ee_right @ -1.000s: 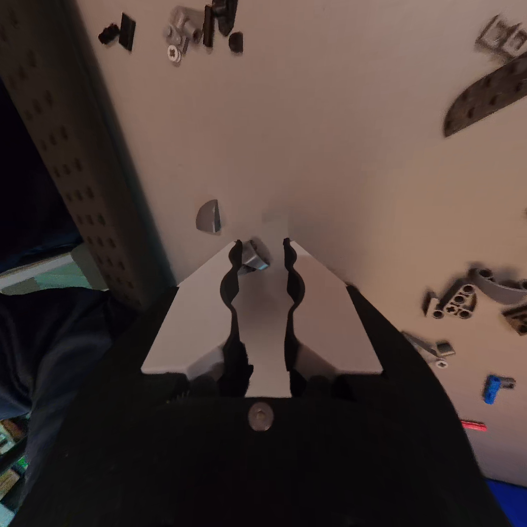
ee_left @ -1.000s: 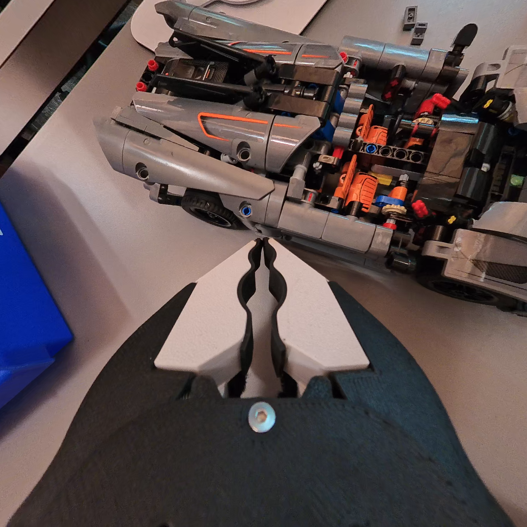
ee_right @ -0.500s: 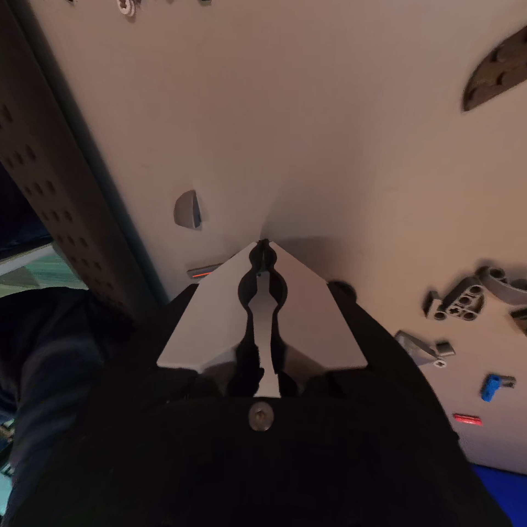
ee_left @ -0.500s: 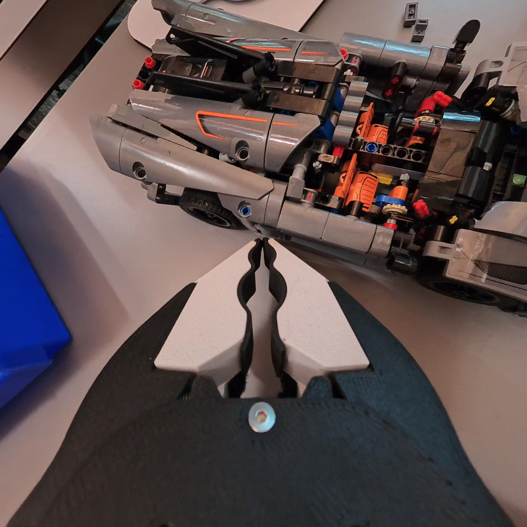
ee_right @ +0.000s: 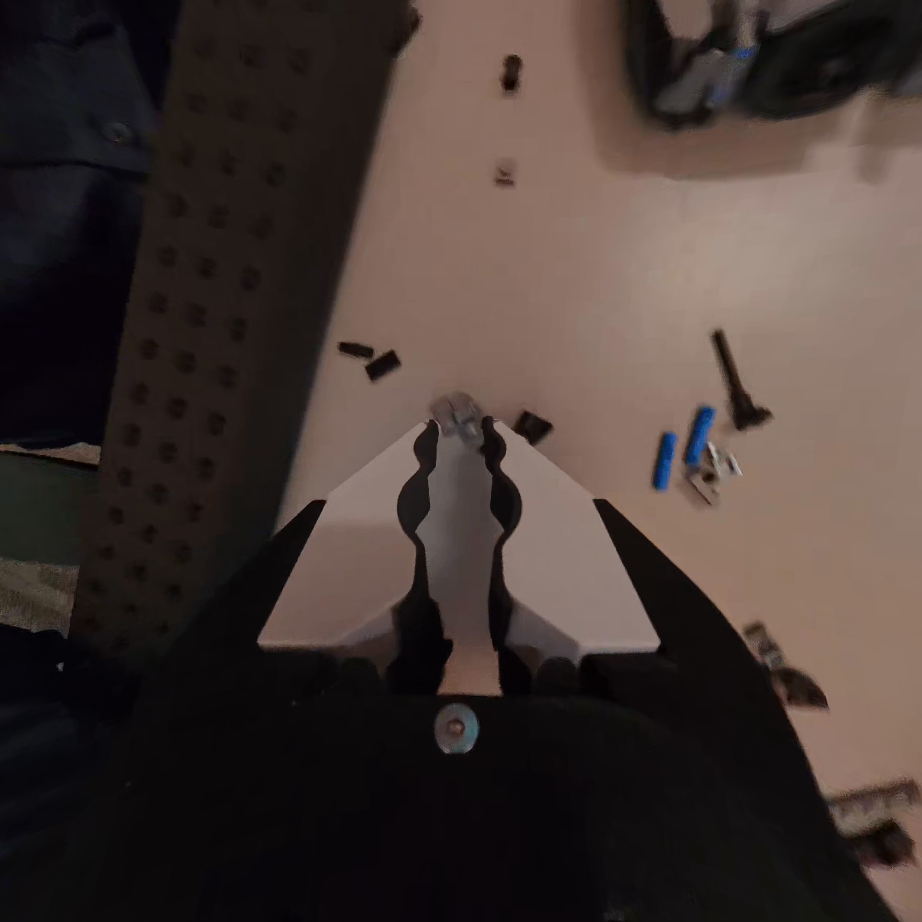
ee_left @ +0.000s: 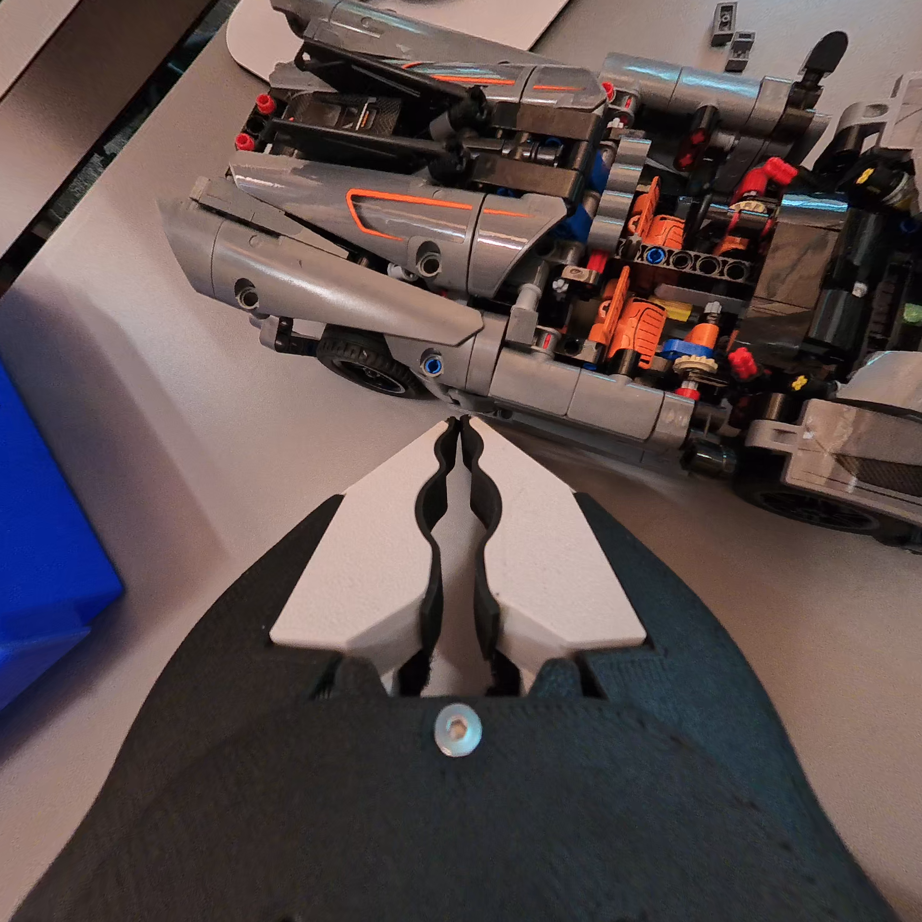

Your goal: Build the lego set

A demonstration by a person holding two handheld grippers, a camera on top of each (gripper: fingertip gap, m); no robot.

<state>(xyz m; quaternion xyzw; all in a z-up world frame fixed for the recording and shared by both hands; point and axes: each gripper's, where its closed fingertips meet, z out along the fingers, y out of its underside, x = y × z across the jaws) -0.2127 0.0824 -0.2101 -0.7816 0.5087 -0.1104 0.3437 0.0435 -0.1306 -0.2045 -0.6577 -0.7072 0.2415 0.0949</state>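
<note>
The grey and orange lego car (ee_left: 499,239) lies on the table in the left wrist view. My left gripper (ee_left: 459,423) is shut and empty, its tips right at the car's lower side sill behind the front wheel (ee_left: 371,366). In the blurred right wrist view my right gripper (ee_right: 460,428) has its jaws a little apart. A small grey piece (ee_right: 455,413) lies on the table at the fingertips, partly between them. The car also shows as a blur at the top right of the right wrist view (ee_right: 748,60).
A blue box (ee_left: 40,549) stands left of the left gripper. Loose parts lie around the right gripper: black bits (ee_right: 381,364) (ee_right: 533,426), blue pins (ee_right: 666,459), a black axle (ee_right: 733,374). A dark perforated strip (ee_right: 224,299) borders the table's left side. There is about 35 cm between the tips of the two grippers. My right tips are roughly 10 cm from the black axle (ee_right: 733,374).
My right gripper moved forward across the table to another cluster of parts, shutting on the way and then opening to a narrow gap around the grey piece. My left gripper barely moved.
</note>
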